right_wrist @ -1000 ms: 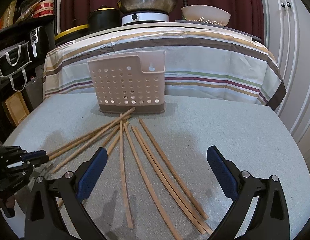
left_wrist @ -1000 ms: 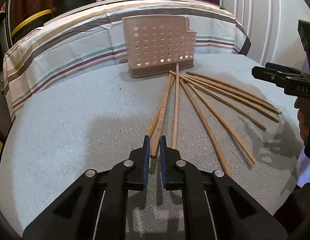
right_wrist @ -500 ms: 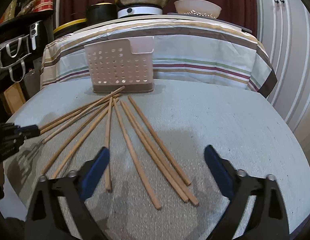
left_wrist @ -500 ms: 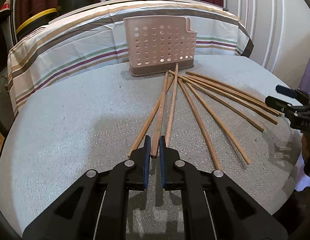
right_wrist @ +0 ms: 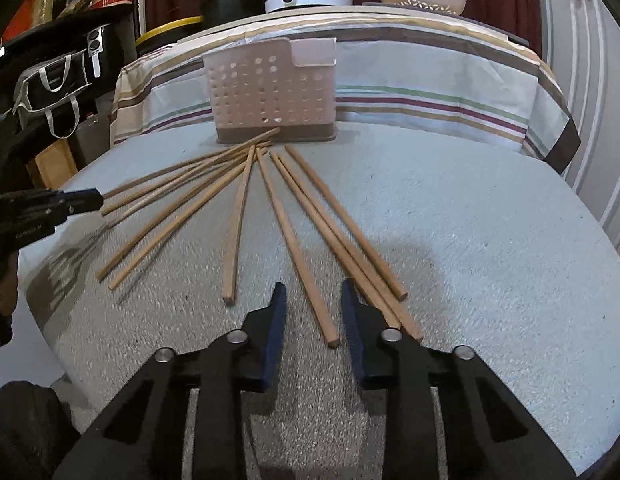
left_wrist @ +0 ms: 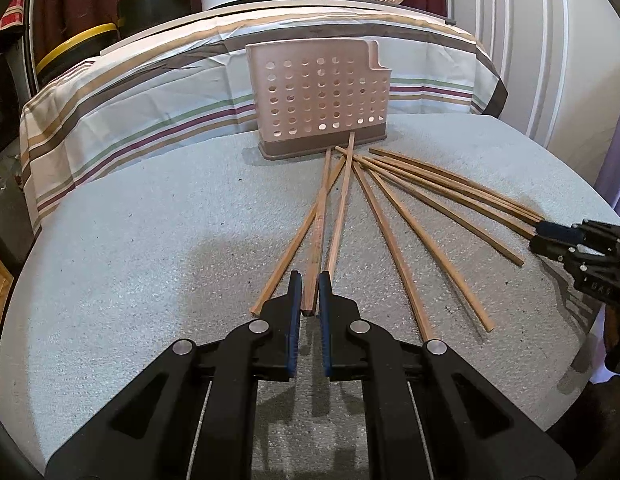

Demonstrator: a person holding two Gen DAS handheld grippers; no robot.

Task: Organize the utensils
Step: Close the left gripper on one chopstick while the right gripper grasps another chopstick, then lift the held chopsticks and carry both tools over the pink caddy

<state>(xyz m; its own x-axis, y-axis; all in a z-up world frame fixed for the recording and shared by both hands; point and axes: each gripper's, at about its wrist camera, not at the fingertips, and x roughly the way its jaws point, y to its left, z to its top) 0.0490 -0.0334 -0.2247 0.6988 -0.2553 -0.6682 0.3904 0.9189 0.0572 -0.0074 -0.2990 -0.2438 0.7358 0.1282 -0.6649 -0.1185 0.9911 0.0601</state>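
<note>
The chopsticks (right_wrist: pixel 238 216) lie fanned on the grey table mat (left_wrist: pixel 130 260), far ends converging at the base of the perforated holder (left_wrist: pixel 318 96), near ends spread toward the person so that each can be gripped singly. The left gripper (left_wrist: pixel 309 292) is clamped on the near end of one chopstick (left_wrist: pixel 316 240). The right gripper (right_wrist: pixel 313 300) has just been closing; its jaws straddle another chopstick (right_wrist: pixel 298 256) without pressing it yet. The holder stands upright at the mat's far edge; no chopsticks rise above its rim, and its interior is not visible.
</note>
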